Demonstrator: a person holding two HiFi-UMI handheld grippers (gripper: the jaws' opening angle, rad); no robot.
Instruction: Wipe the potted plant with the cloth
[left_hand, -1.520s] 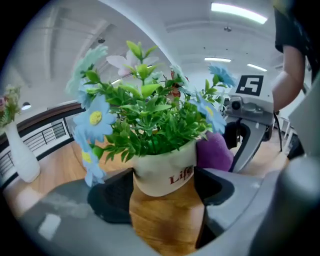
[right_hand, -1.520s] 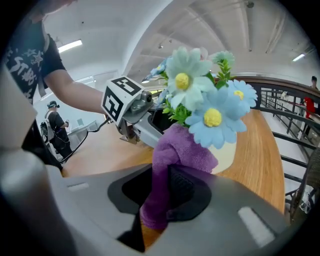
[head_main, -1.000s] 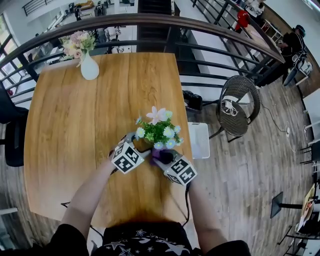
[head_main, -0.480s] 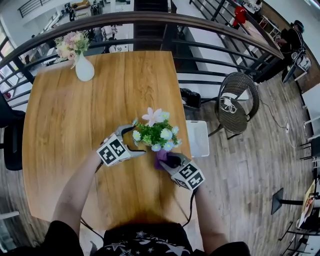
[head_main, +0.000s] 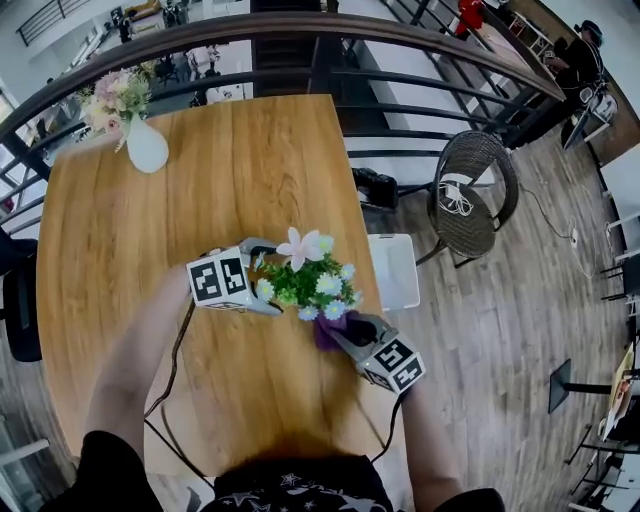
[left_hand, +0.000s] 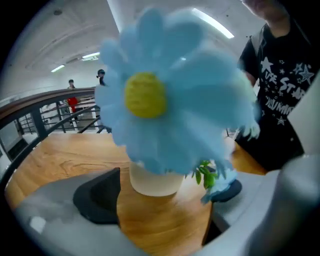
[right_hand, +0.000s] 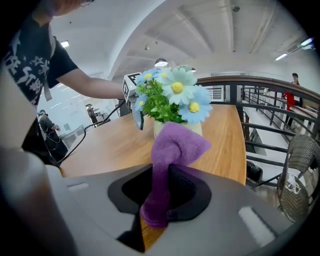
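The potted plant (head_main: 305, 280), near the table's (head_main: 200, 190) 3 o'clock edge, is flanked untouched by the left gripper (head_main: 262, 276), jaws just opened wider; the cloth (head_main: 328, 333) is clamped in the right gripper (head_main: 346, 328) at the plant's 5 o'clock

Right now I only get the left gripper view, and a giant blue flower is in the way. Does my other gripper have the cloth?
Observer: Yes. The right gripper is shut on the purple cloth; one end sticks up past it.
Operator: Where is it by the plant?
Observer: At the near right side of the potted plant, low under the blooms. Whether it's touching, I can't tell.
Operator: Anything else on the table?
Observer: A white vase stands at the far left corner.
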